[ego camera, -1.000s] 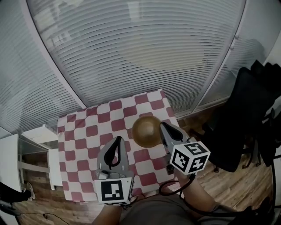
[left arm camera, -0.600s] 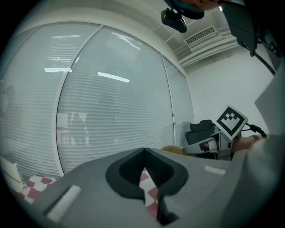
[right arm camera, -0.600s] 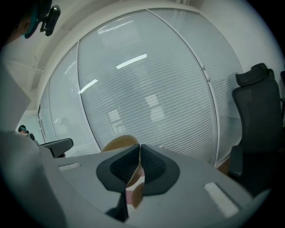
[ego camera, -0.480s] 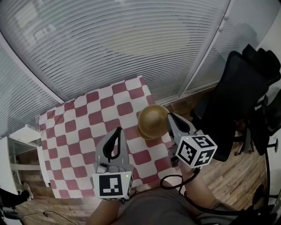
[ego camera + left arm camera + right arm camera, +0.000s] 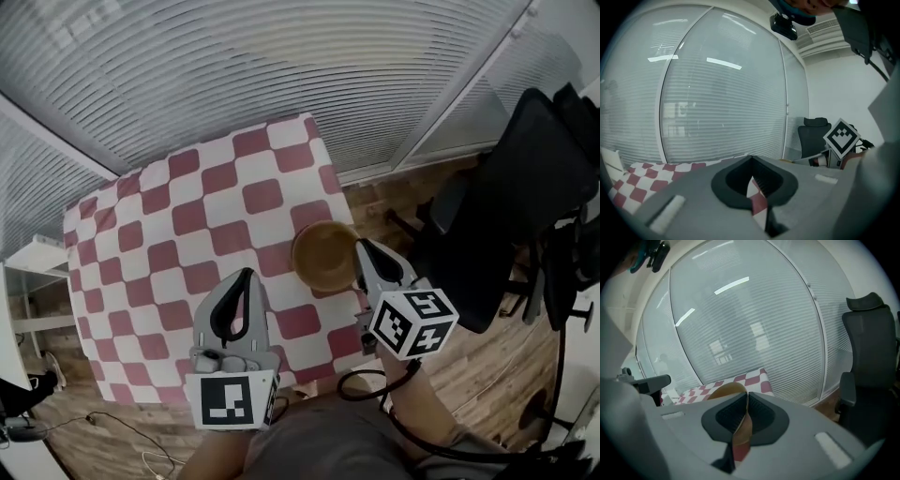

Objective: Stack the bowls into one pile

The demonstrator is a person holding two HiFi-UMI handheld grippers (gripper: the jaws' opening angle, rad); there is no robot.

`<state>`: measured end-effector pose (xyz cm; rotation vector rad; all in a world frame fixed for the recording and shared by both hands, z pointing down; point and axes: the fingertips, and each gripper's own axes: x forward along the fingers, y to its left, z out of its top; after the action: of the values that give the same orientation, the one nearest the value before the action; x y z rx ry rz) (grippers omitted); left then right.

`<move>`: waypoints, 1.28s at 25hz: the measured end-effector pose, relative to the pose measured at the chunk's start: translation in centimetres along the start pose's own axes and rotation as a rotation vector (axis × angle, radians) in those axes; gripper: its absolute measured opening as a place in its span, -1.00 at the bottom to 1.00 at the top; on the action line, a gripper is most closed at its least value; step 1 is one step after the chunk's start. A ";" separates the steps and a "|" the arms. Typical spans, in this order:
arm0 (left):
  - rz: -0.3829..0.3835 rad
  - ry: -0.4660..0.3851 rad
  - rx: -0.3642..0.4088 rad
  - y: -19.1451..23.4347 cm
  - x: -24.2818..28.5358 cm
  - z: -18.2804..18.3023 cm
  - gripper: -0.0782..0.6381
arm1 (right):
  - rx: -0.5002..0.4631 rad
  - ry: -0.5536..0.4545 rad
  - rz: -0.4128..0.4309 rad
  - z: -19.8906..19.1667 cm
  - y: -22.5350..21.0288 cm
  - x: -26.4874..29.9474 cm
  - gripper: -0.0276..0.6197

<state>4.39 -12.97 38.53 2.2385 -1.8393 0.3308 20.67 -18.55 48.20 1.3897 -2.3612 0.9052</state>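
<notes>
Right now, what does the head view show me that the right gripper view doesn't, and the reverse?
Head view only: the bowl as a full round outline near the right edge of the checkered tablecloth, and the left gripper from above, jaws together with nothing between them.
Right gripper view only: the bowl's thin rim pinched between the jaws of the right gripper, close up.
Both: the bowl, the checkered tablecloth, the black chair and the window blinds.
</notes>
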 end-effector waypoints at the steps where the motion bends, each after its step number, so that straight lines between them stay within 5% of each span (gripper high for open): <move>1: 0.002 0.009 -0.003 0.1 0.3 -0.5 -0.78 | -0.006 0.010 -0.004 -0.5 -0.2 0.4 -0.80; 20: 0.009 0.073 -0.046 0.9 3.0 -3.5 -0.78 | -0.108 0.095 -0.037 -3.6 -1.3 3.7 -0.65; 32: 0.032 -0.016 -0.003 2.6 1.1 0.7 -0.78 | -0.150 -0.058 -0.005 2.3 2.5 2.0 -0.62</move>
<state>2.02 -14.69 38.24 2.2181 -1.8835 0.3164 17.68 -20.49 46.47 1.3791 -2.4113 0.6790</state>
